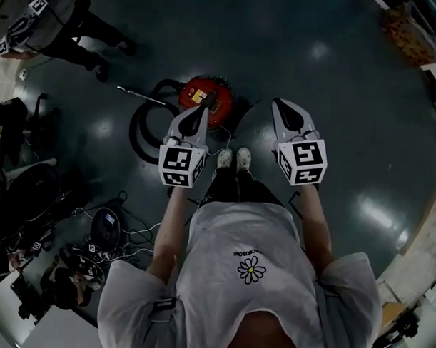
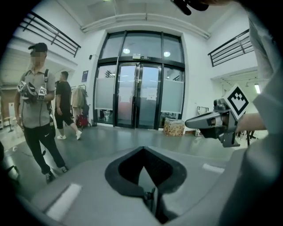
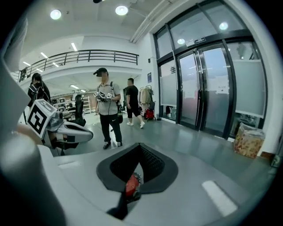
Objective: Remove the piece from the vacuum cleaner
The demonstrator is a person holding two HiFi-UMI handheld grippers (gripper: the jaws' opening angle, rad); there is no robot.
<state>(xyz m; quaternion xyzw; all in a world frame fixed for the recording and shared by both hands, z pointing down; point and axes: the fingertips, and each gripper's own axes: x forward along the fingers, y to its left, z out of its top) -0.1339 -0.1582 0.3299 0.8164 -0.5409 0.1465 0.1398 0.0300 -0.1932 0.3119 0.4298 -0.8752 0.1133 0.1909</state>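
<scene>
Nothing is done yet: the red vacuum cleaner (image 1: 222,99) sits on the floor beyond my shoes (image 1: 233,158), my left gripper (image 1: 203,109) and right gripper (image 1: 279,102) both clenched empty, so the whole removal is left

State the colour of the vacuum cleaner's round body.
The vacuum cleaner has a red body; it shows best in the head view.
</scene>
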